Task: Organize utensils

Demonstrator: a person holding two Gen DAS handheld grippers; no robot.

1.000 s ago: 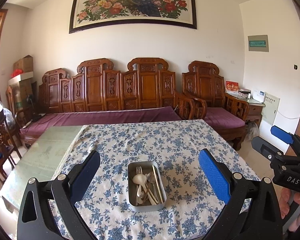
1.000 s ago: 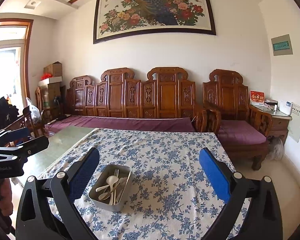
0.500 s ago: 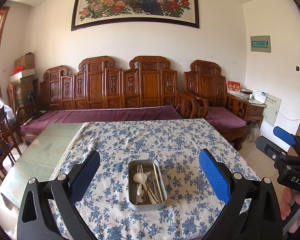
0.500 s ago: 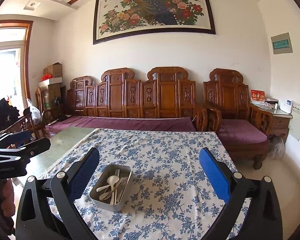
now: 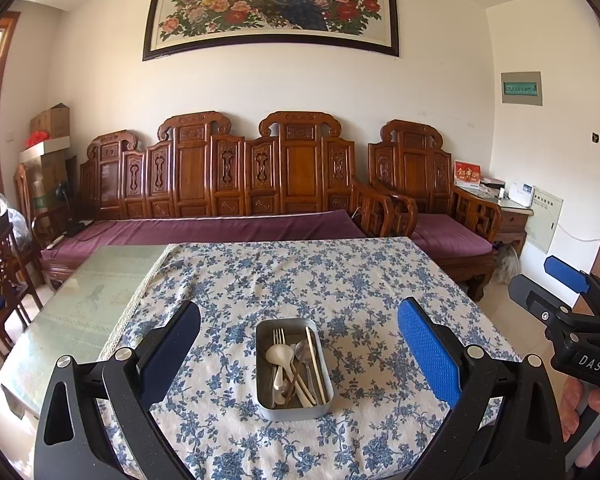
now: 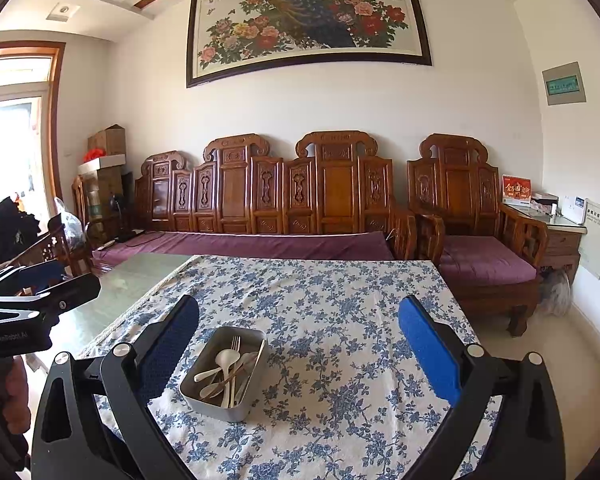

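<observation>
1. Metal tin (image 5: 294, 364) sits on the near half of my surface (image 5: 112, 292), on the blue-flowered cloth (image 5: 300, 276), long side running away from me. In the right wrist view the tin (image 6: 224, 372) appears left of centre and skewed.
2. Inside the tin, all heaped together: a fork (image 5: 278, 340), a white spoon (image 5: 279, 356), a metal spoon (image 5: 301, 350), pale chopsticks (image 5: 314, 364). They overlap; I cannot tell how many pieces lie under the top layer.
3. My left tool (image 5: 298, 344) hangs above and in front of the tin, jaws spread wide, the tin framed between them. Nothing gripped. One pad (image 5: 428, 354) shows bright blue, the other is in shadow.
4. My right tool (image 6: 298, 344) is likewise spread wide and holds nothing. The tin lies just beside its left finger (image 6: 168, 344), not between the two.
5. Each tool shows in the other's camera: the right tool (image 5: 566, 312) at the far right edge of the left view, off the surface's side; the left tool (image 6: 40, 284) at the far left edge of the right view, over the bare part of the surface.
6. The cloth covers the right portion of the surface; the left strip is bare greenish glass.
7. Beyond the surface: a carved wooden sofa (image 5: 220, 184) with purple cushions, a matching armchair (image 5: 432, 200), a side cabinet (image 5: 508, 216) with small items.
8. On the wall above: a framed peacock painting (image 5: 272, 4).
</observation>
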